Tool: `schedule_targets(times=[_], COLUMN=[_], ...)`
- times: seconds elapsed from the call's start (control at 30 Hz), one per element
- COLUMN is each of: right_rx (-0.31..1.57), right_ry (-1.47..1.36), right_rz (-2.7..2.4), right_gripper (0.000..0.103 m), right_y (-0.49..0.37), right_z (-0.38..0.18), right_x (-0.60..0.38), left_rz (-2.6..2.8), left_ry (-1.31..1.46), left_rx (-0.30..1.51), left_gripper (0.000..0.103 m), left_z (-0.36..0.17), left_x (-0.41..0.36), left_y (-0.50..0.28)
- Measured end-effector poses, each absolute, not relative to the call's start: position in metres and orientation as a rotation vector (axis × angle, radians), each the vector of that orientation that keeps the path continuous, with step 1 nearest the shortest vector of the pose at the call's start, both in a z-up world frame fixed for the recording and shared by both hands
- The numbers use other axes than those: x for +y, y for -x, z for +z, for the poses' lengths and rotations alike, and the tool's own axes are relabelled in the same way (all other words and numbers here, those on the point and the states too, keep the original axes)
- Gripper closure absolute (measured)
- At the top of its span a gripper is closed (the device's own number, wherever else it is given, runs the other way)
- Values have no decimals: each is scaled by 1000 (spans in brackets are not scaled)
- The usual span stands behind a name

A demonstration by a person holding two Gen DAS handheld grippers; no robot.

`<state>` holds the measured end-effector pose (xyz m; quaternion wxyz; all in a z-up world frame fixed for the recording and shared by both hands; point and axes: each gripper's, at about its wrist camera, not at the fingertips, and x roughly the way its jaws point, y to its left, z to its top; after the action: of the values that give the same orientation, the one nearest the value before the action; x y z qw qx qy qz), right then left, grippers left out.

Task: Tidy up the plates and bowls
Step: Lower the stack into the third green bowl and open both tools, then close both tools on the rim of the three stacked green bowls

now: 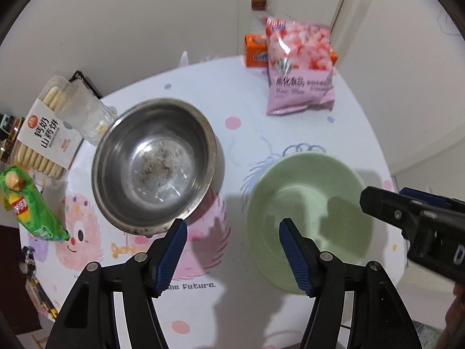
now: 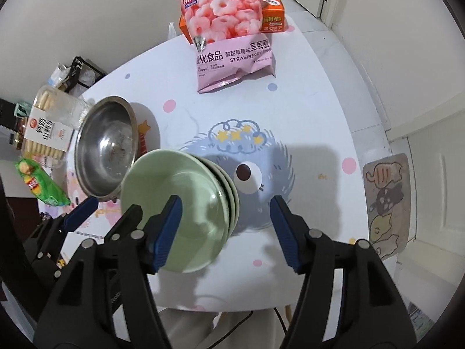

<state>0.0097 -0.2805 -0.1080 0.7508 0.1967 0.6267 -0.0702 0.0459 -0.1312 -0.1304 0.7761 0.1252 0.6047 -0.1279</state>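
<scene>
Grippers both hang open and empty above the table (image 2: 314, 110). The left gripper (image 1: 232, 250) straddles the gap between the steel bowl (image 1: 154, 163), ahead to its left, and the green plates (image 2: 180, 209), ahead to its right. The right gripper (image 2: 225, 226) has the plate stack's rim at its left finger, so it looks nearer the plates; the left is better placed for the bowl.

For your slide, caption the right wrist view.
Open right hand-held gripper above stacked green plates beside a steel bowl.
</scene>
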Motion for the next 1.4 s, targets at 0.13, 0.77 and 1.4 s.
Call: schedule_targets(times=[0.13,0.77,1.4], right_rx=[1342,1423,1486], right_ry=[-448,-476,-497], right_rz=[-153,-141,-146], right_gripper=[33,33,33], right_y=[-7,-1,-9], right_z=[-99,-133,-163], right_x=[-281,-278,-283], left_rz=[-273,-228,-225], left_ry=[-282,-291,-308], left_rx=[1280,1344,1409], left_gripper=[31,30,30], left_z=[-121,-152,-189], left_x=[-134,-131,-140], left_y=[-42,-38,-45])
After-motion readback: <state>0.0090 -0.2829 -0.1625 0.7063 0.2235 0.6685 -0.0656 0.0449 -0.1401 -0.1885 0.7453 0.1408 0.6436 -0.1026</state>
